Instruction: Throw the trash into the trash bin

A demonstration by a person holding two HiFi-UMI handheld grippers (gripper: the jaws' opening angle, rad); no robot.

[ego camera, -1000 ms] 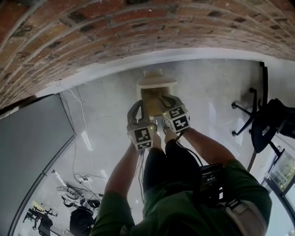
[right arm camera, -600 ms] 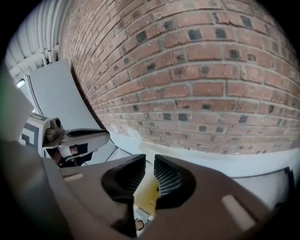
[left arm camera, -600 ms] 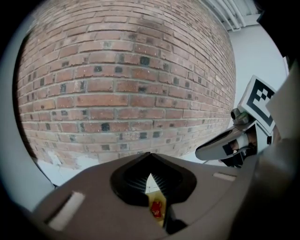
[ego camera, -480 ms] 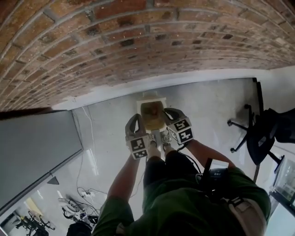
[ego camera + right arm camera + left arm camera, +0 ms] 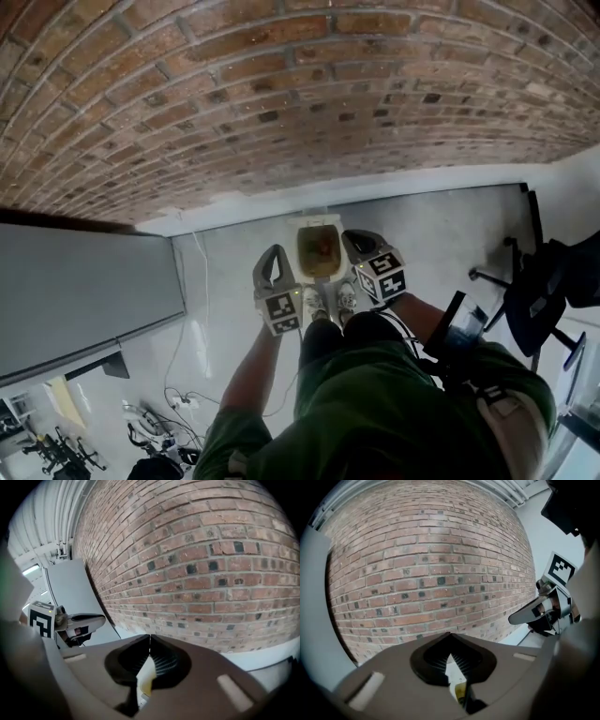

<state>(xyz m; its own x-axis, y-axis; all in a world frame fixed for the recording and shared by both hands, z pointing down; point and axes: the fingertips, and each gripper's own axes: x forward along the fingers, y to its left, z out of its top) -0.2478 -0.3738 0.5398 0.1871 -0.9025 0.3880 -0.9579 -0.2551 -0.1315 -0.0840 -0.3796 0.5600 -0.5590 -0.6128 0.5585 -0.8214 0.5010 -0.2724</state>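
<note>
Head view looks steeply down on a person in a green top who stands on a pale floor (image 5: 234,258) at the foot of a brick wall (image 5: 281,103). The trash bin (image 5: 317,221), pale and open at the top, stands against the base of the wall, just ahead of the person's shoes (image 5: 314,302). Its inside looks yellow-brown with a spot of orange, too small to make out.

The left gripper (image 5: 274,253) is held out to the left of the bin and a little nearer the person, apart from it. The right gripper (image 5: 351,237) is at the bin's right side, with its tips close by the rim. Whether they touch it cannot be told. The bin sits between the two grippers.

Left gripper view shows that gripper's jaws pressed together at the tips with nothing pinched. Through the narrow slit below the tips only a bit of pale floor and a yellow patch show. The wall fills the background, and the right gripper is at the right edge.

Right gripper view shows the same. The tips are closed against each other and hold nothing, and a cream patch is seen through the slit behind them.

A grey panel (image 5: 84,291) stands at the person's left, an office chair (image 5: 539,291) at the right, and cables (image 5: 178,412) lie on the floor behind.
</note>
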